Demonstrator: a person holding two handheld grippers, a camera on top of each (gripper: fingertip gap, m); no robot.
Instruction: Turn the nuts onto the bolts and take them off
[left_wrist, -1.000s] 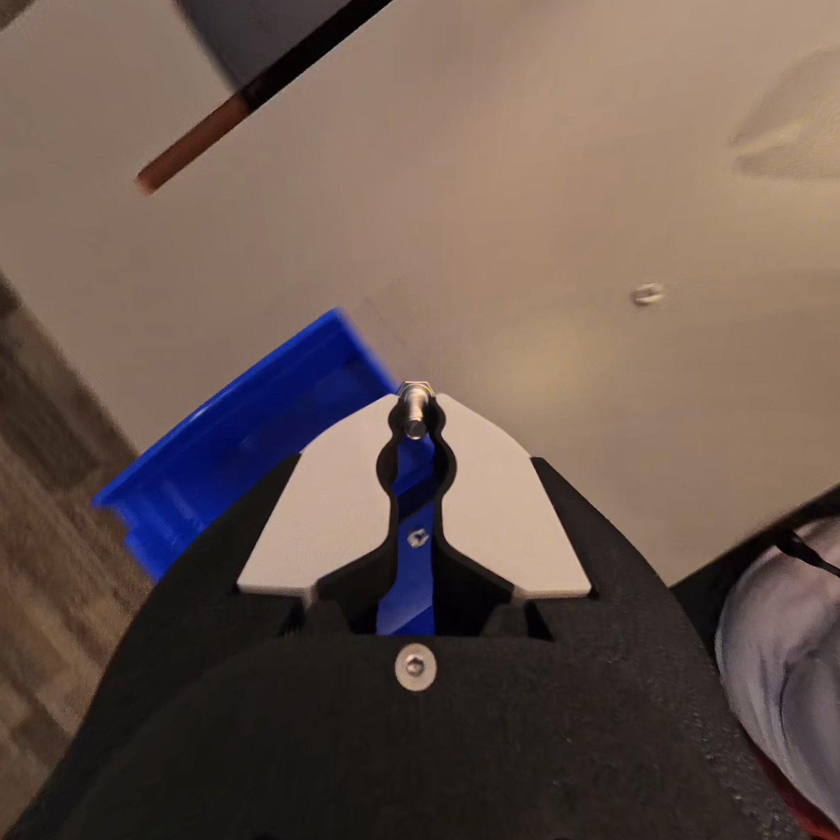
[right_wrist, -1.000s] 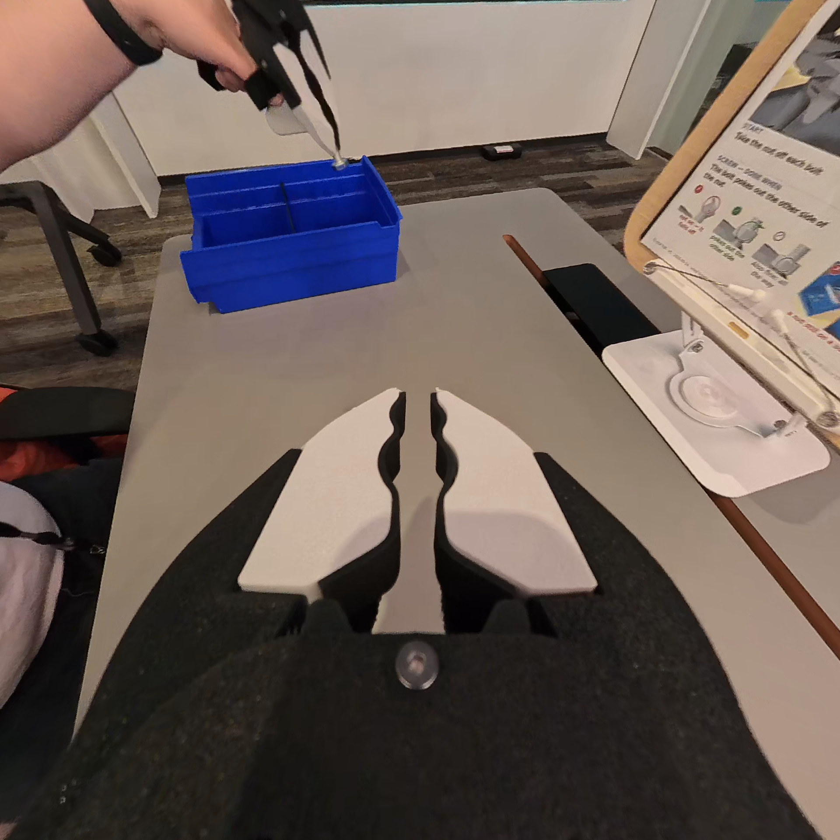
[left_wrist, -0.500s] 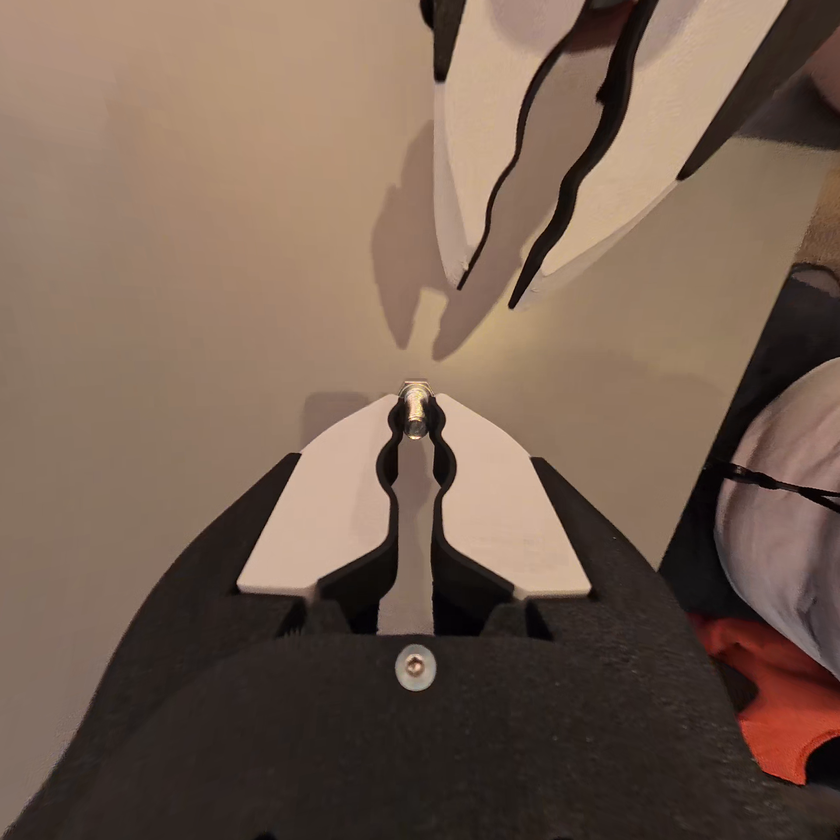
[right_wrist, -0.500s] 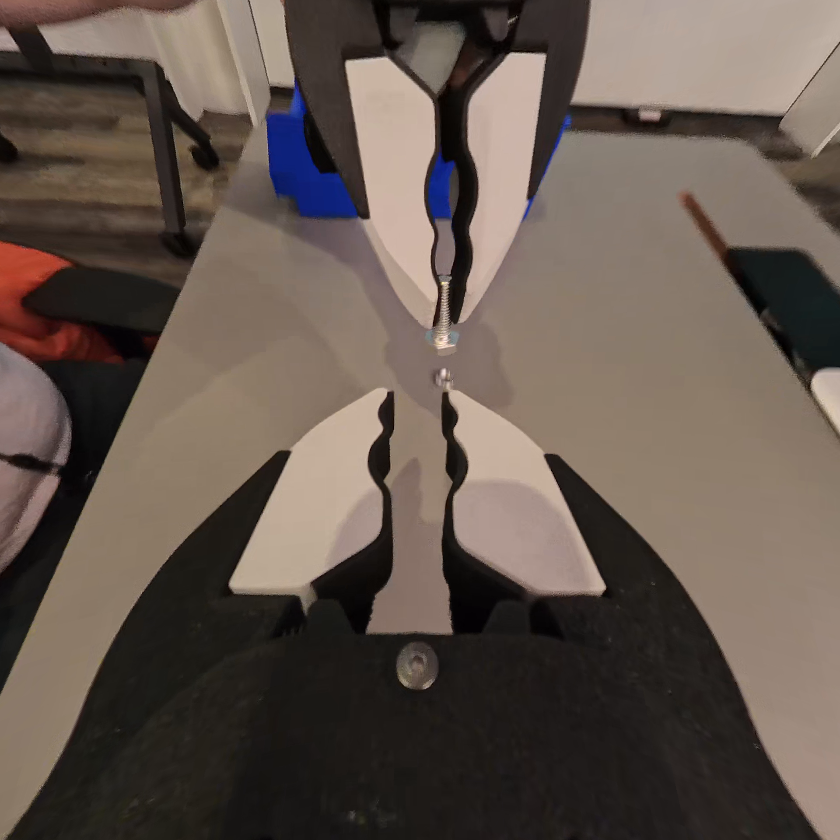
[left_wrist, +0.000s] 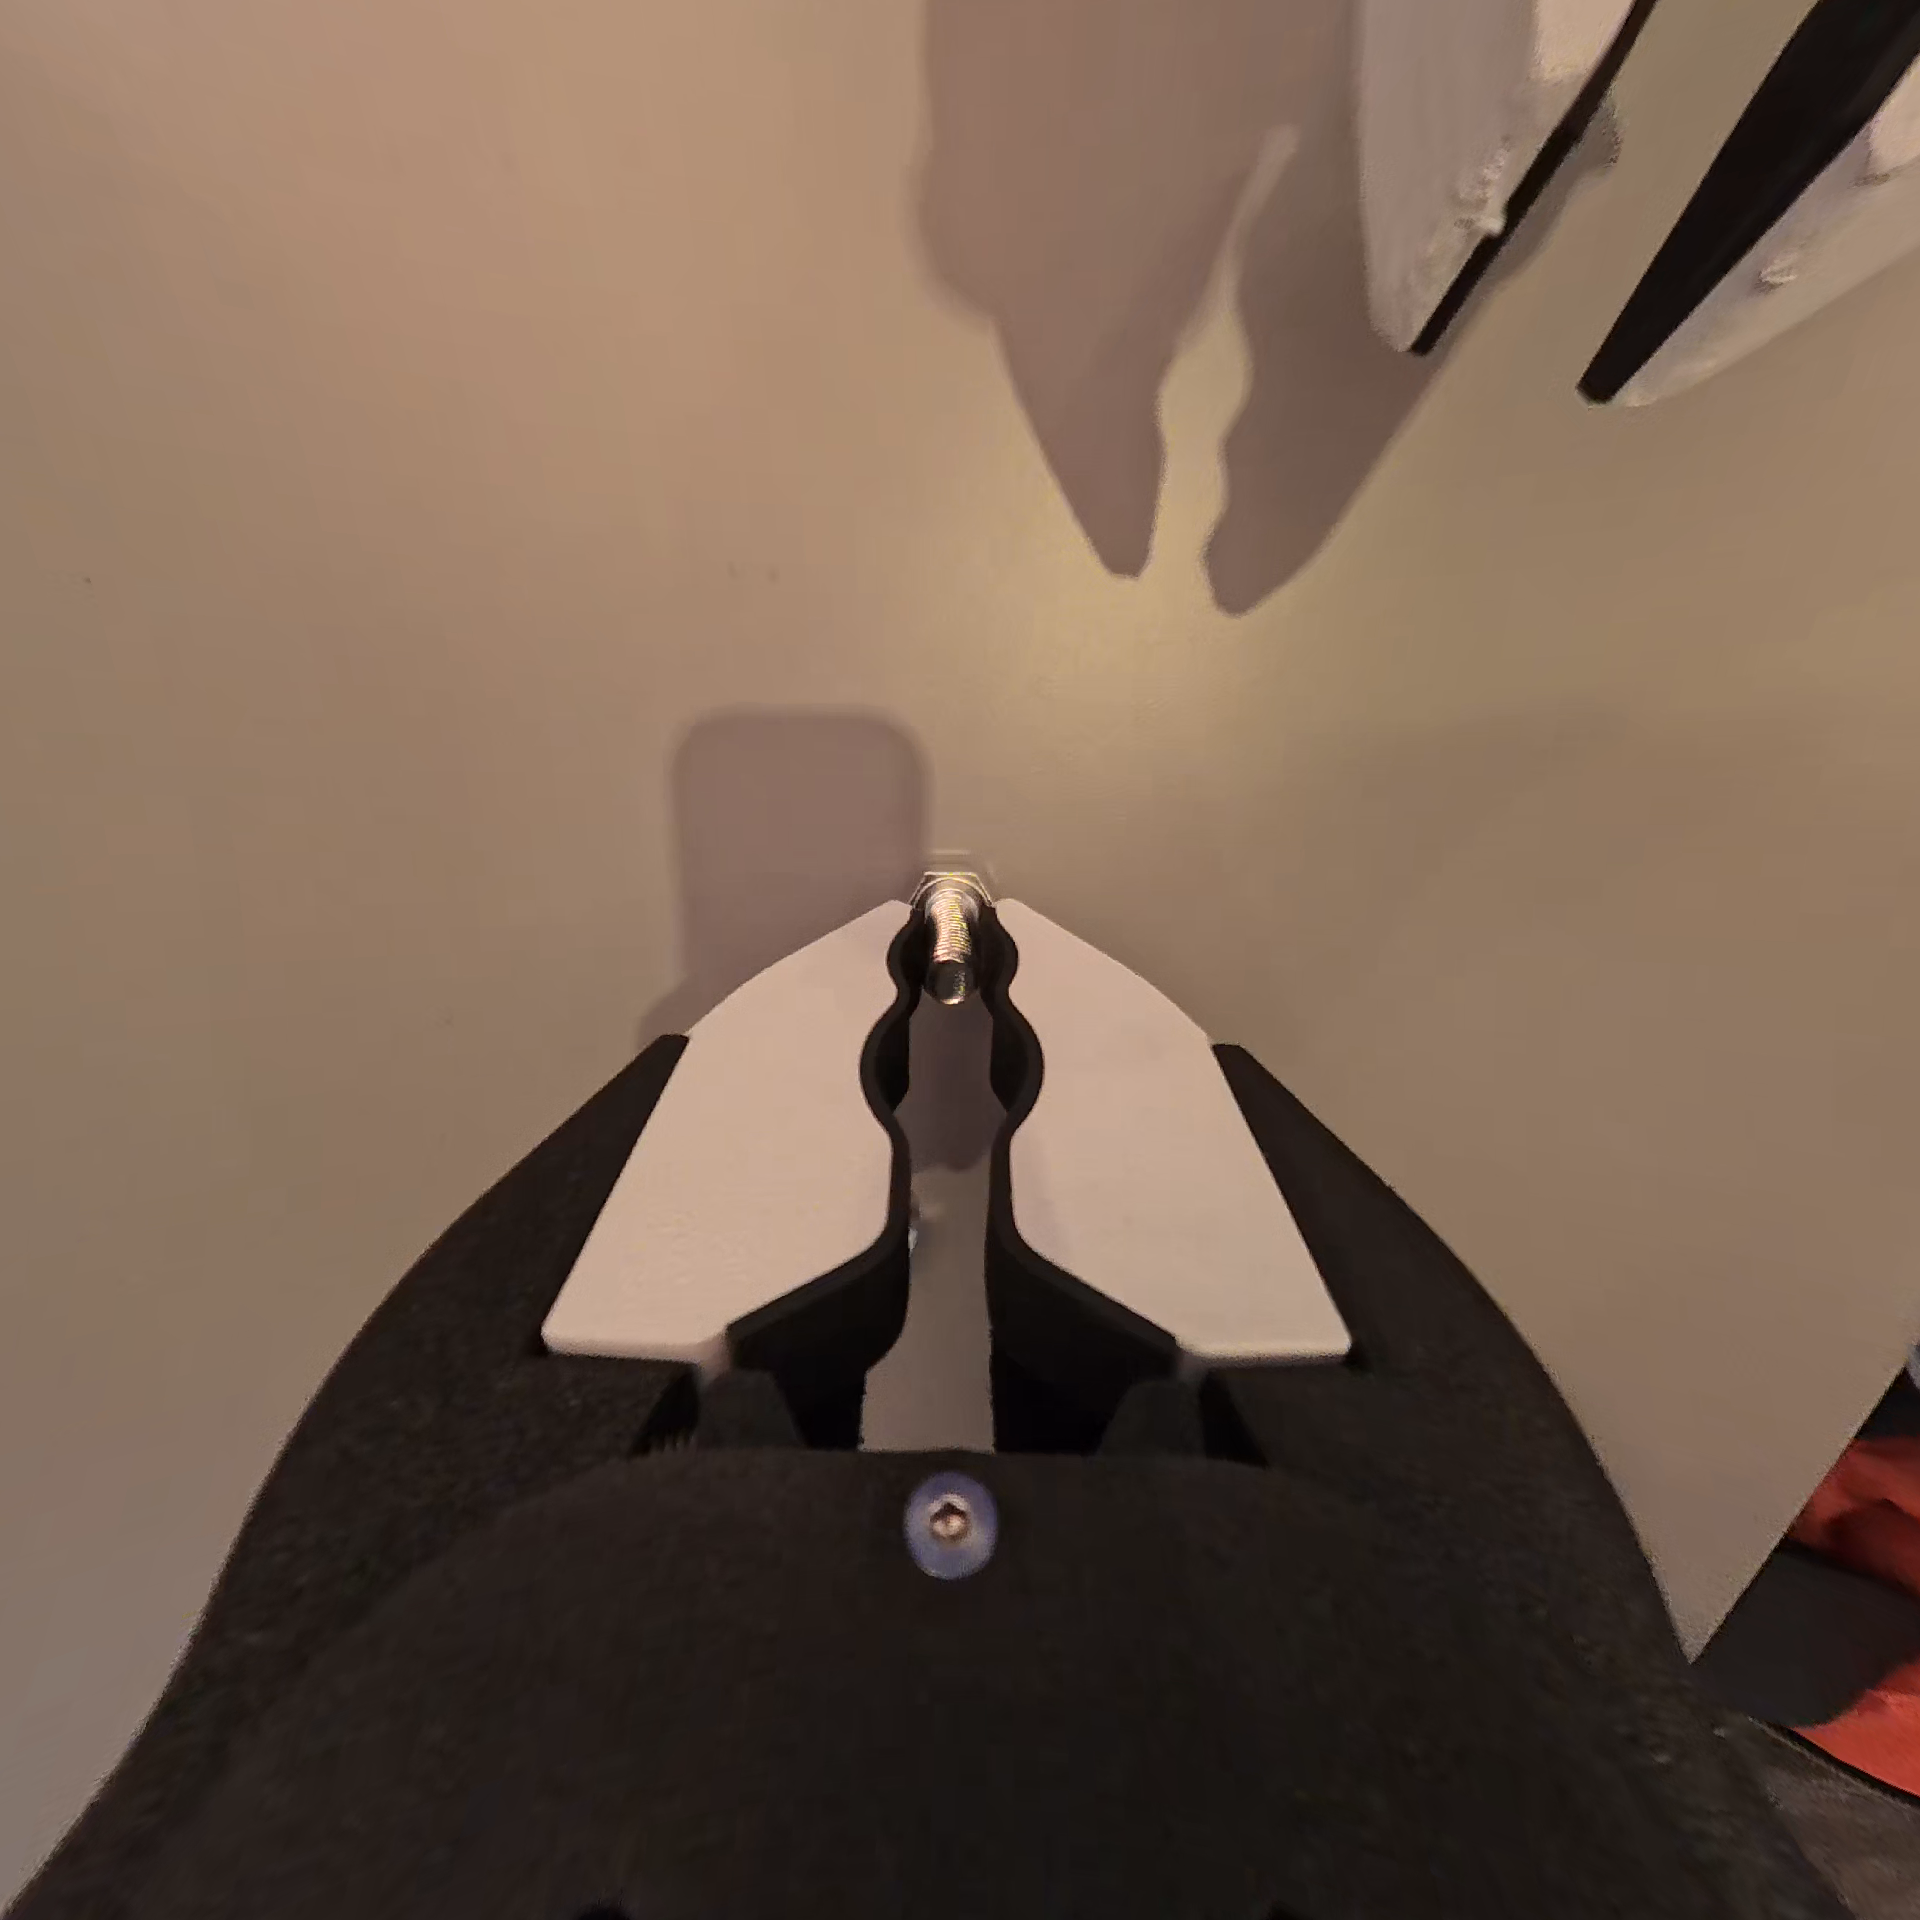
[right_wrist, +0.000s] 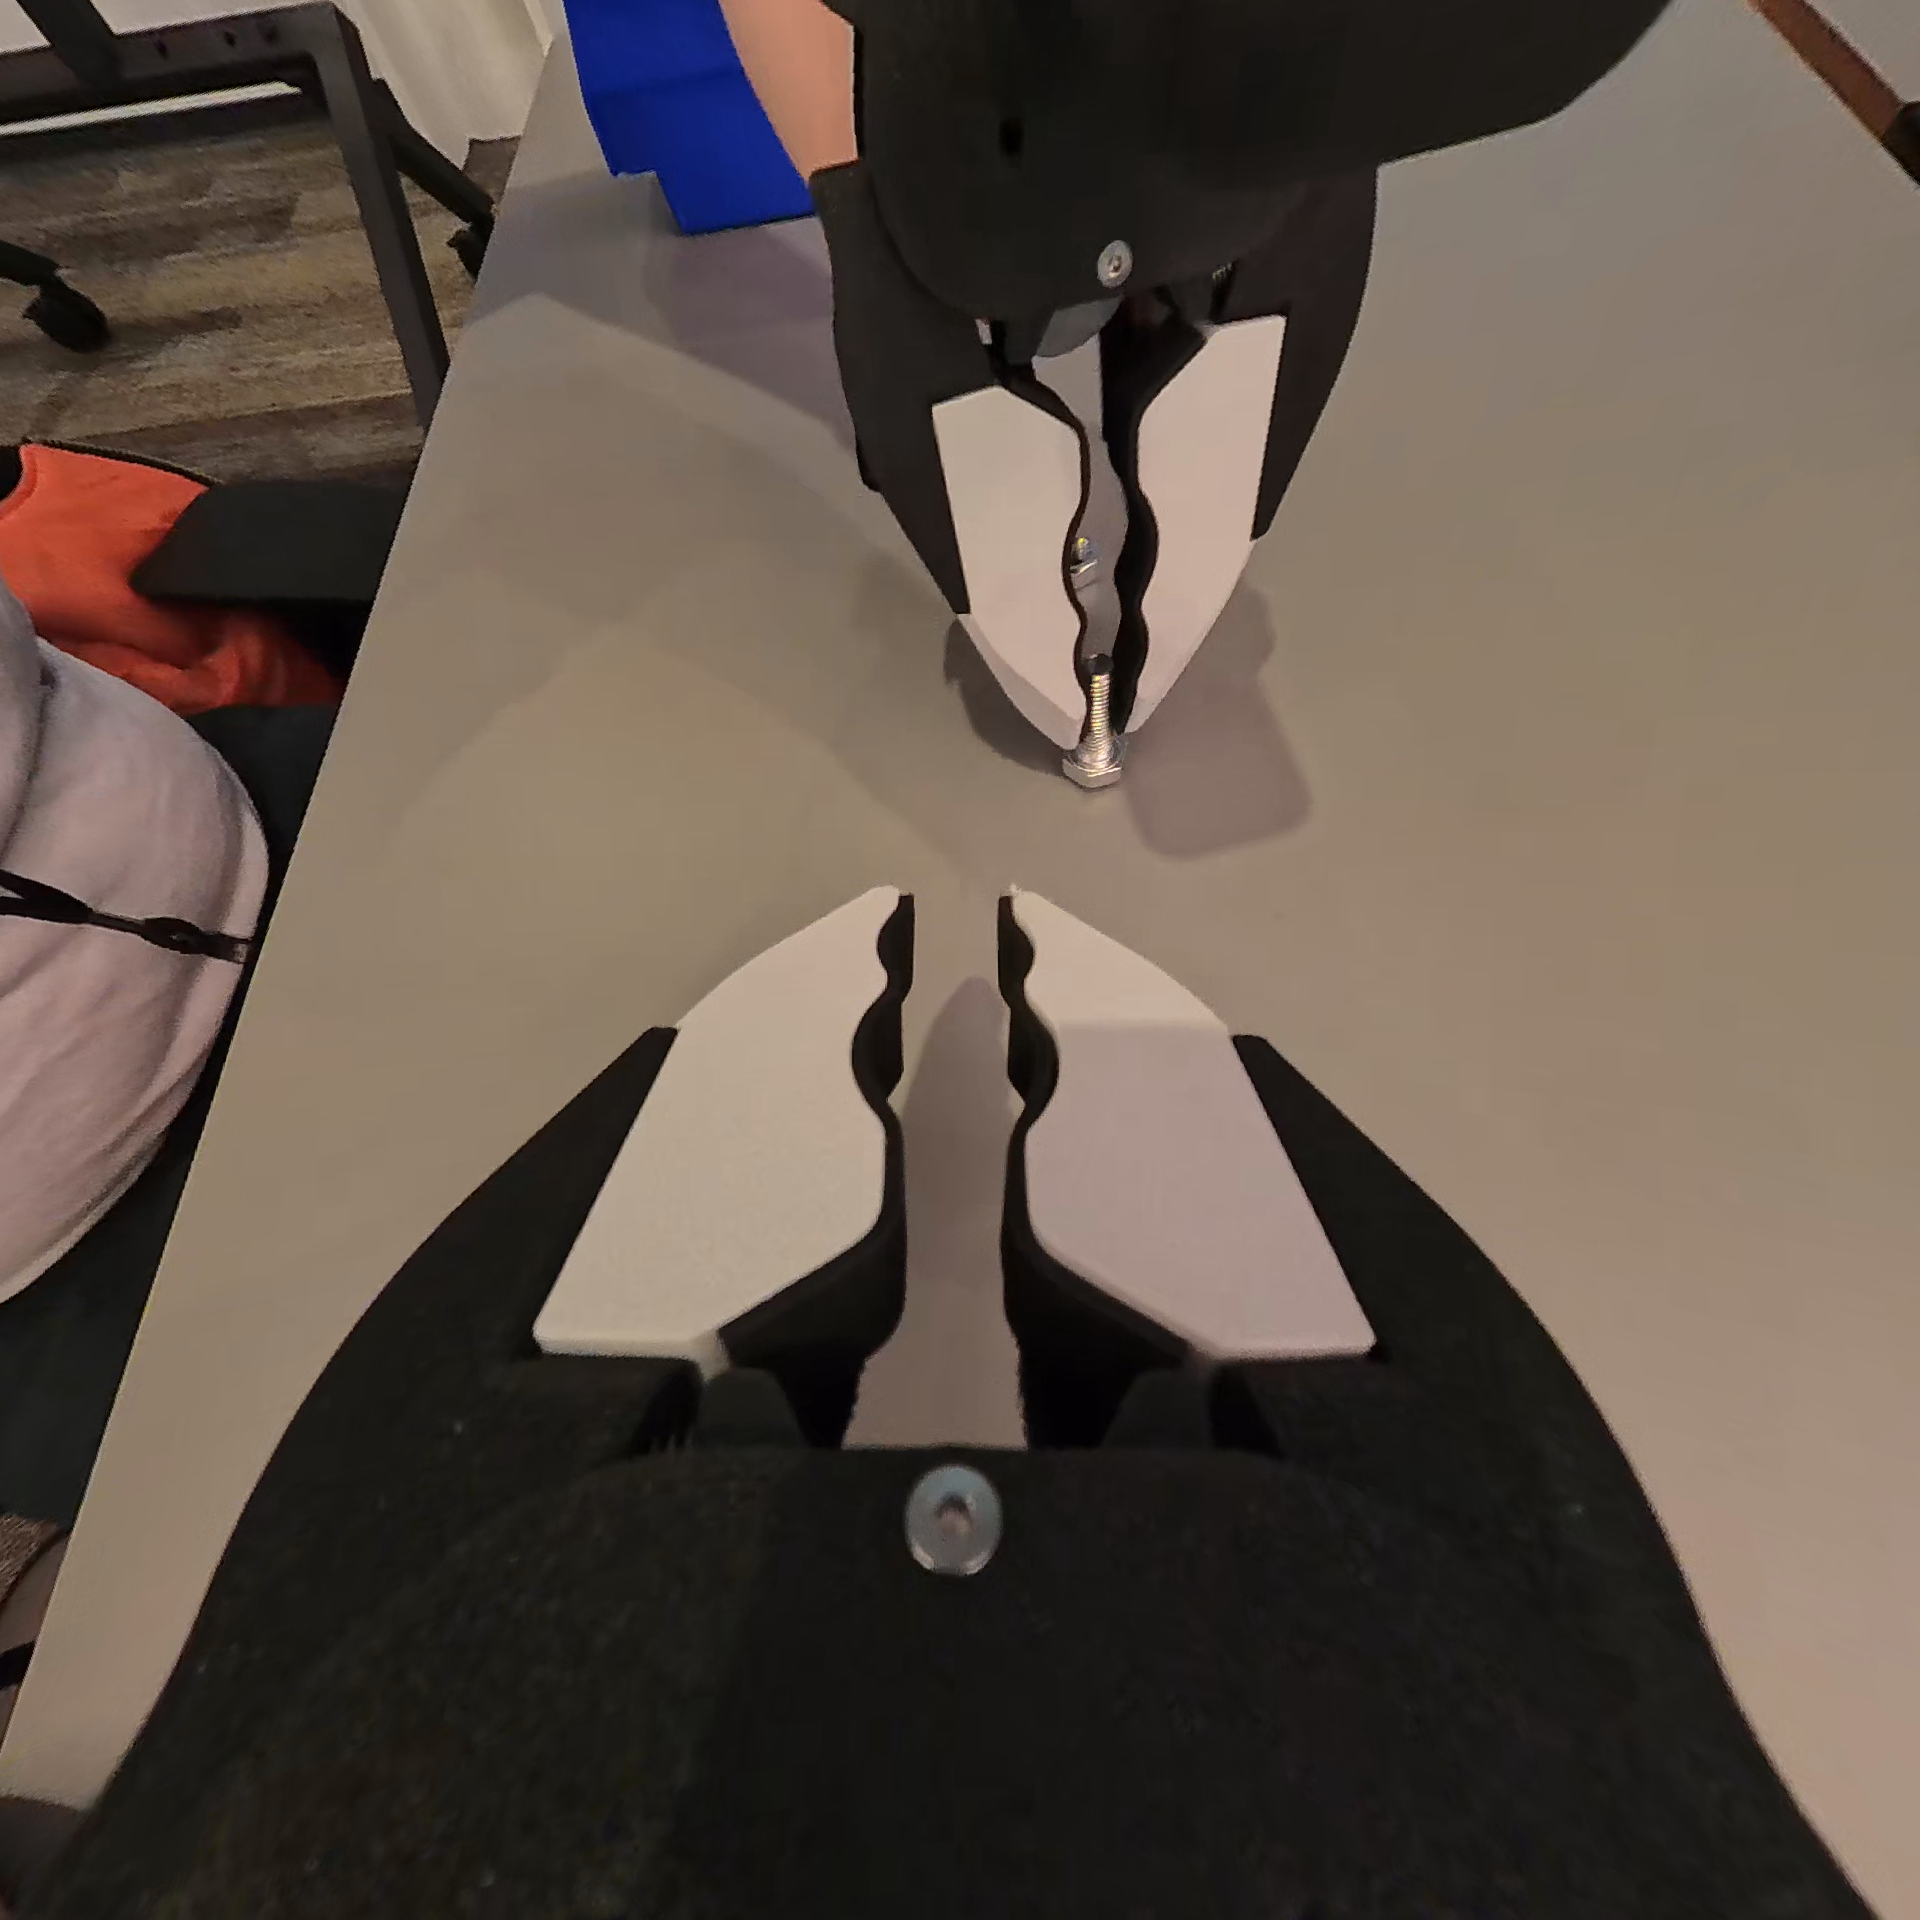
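Firmly, left tongs (left_wrist: 954, 906) pinch a threaded steel bolt (left_wrist: 950, 951).

Legible text, labels, brands, numbers, signs: none in either wrist view. The grey surface (right_wrist: 1558, 935), the blue bin (right_wrist: 707, 135), the bolt (right_wrist: 1096, 727) and both claws carry no markings that can be read.
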